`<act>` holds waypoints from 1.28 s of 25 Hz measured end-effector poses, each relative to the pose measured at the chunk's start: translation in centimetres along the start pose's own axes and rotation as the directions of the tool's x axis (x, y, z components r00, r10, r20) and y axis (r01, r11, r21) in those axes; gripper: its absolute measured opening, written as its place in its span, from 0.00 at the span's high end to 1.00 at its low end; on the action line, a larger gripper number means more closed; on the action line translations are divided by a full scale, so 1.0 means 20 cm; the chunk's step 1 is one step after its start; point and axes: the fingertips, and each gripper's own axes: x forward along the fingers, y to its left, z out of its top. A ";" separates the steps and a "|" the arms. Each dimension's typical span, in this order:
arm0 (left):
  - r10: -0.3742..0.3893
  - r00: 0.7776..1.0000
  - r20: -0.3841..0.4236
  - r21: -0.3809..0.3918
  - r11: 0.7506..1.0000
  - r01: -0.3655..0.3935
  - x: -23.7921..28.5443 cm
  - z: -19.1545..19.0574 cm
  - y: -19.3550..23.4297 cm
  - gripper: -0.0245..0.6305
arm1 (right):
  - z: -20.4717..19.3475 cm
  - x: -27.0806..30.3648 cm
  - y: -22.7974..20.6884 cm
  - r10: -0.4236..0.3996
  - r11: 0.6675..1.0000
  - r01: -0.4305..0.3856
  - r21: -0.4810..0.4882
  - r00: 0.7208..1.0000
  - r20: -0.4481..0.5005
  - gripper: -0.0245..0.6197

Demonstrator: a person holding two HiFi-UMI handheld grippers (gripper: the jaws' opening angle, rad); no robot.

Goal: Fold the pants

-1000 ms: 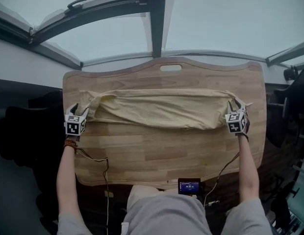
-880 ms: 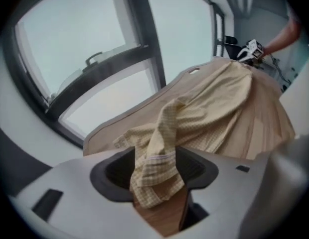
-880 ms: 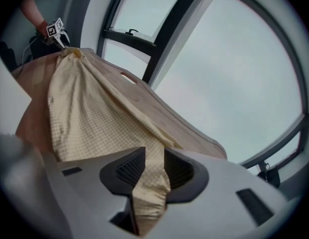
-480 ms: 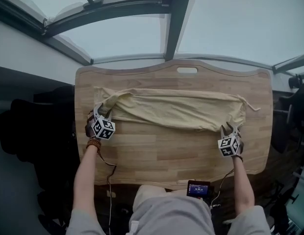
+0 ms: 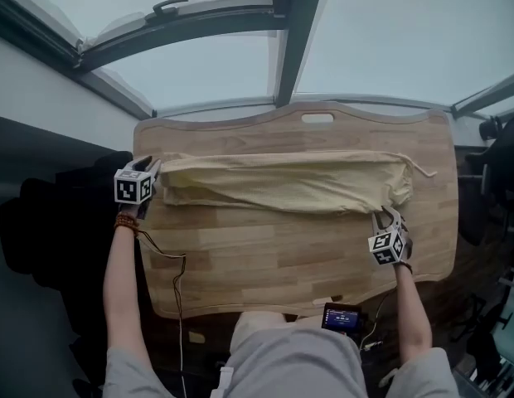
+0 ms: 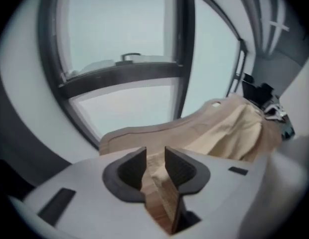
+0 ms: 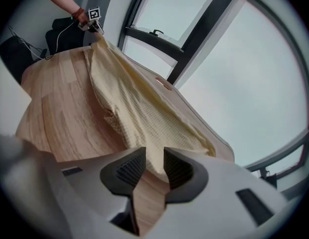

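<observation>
We see pants [image 5: 290, 181] stretched across far half of table [image 5: 273, 255]. Left gripper [image 6: 155, 158] fingers [image 6: 182, 168], just closing, pinch pants' left end. Right gripper [image 7: 153, 166] fingers [image 7: 178, 171] part-spread, narrowing slightly, pants' near corner between them, unpinched. Cable [image 5: 182, 259] trails over table's left near corner. Small screen device [image 5: 341, 316] at near edge. Window frame [image 5: 286, 31] beyond.

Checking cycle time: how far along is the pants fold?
Done: pants lie as one long band across the table. In hand: left gripper, fingers just closing, pinches the left end; right gripper, also closing, has the hem between its fingers, ungripped. Left: crosswise folds.
</observation>
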 end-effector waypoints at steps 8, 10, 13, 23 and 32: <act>0.143 0.989 0.043 0.156 0.977 -0.148 -0.04 -0.23 0.00 0.71 | 0.10 -0.09 0.27 0.033 0.999 -0.032 -0.028 0.999 0.009 0.79; 0.118 0.993 0.008 0.448 0.887 -0.109 0.00 -0.36 -0.19 0.71 | 0.10 -0.13 0.32 0.039 0.999 -0.039 -0.031 0.999 0.001 0.79; 0.093 0.995 -0.030 0.641 0.766 -0.052 0.10 -0.45 -0.36 0.71 | 0.08 -0.18 0.38 0.043 0.998 -0.044 -0.037 0.999 -0.015 0.79; 0.034 0.979 -0.199 0.560 0.824 0.085 0.16 -0.55 -0.33 0.92 | -0.06 -0.30 0.46 0.026 1.000 -0.026 0.000 0.998 -0.059 0.79; -0.094 0.945 -0.312 0.378 0.901 0.214 -0.18 -0.82 -0.41 0.83 | -0.19 -0.25 0.26 0.051 0.924 -0.057 0.379 0.998 0.026 0.74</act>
